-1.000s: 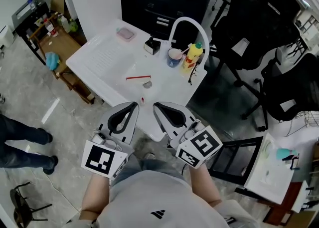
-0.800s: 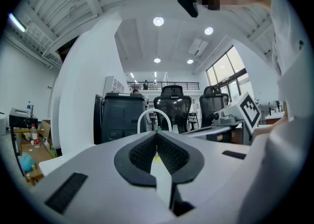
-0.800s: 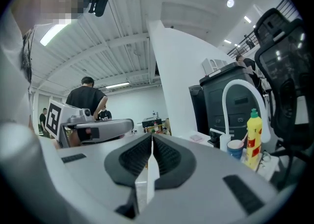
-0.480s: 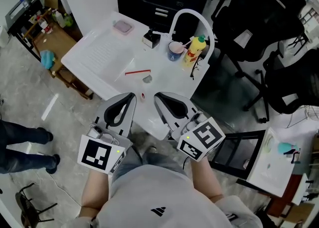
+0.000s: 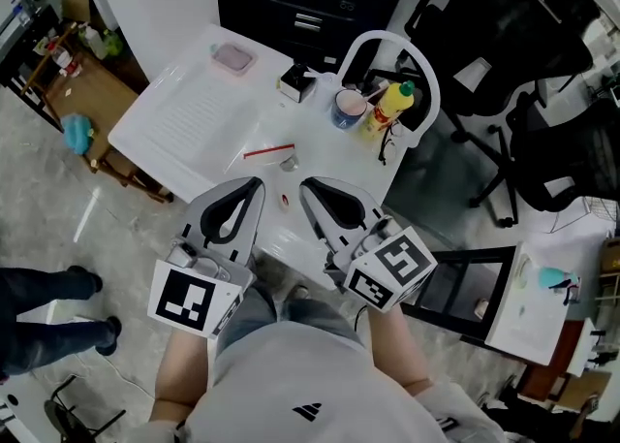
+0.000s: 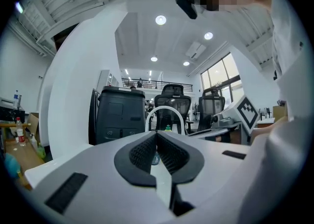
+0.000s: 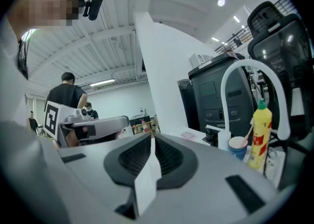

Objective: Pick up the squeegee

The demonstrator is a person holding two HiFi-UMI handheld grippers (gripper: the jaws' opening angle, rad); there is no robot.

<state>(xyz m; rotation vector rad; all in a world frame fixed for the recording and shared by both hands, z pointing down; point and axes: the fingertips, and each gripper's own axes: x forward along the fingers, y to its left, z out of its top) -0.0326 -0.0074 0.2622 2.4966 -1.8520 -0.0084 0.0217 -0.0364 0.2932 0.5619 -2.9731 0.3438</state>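
On the white table (image 5: 184, 121) lies a thin red bar (image 5: 268, 151), which looks like the squeegee, with a small grey piece (image 5: 287, 166) beside it. Both grippers hover side by side over the table's near corner, short of the red bar. My left gripper (image 5: 256, 183) is shut and empty, its pads meeting at the tip (image 6: 157, 135). My right gripper (image 5: 306, 185) is just beginning to open; its jaws still stand almost together (image 7: 151, 137) with nothing between them. A small red item (image 5: 284, 201) lies between the two grippers.
At the table's far side stand a pink box (image 5: 233, 58), a small black-and-white box (image 5: 297, 82), a blue cup (image 5: 346, 109) and a yellow bottle (image 5: 394, 107). A white arched chair back (image 5: 426, 92) and black office chairs (image 5: 542, 141) crowd the right. A person's feet (image 5: 48, 310) show at left.
Both grippers have moved forward together over the table's near corner, and the red bar now lies closer to their tips. Neither has taken hold of anything.
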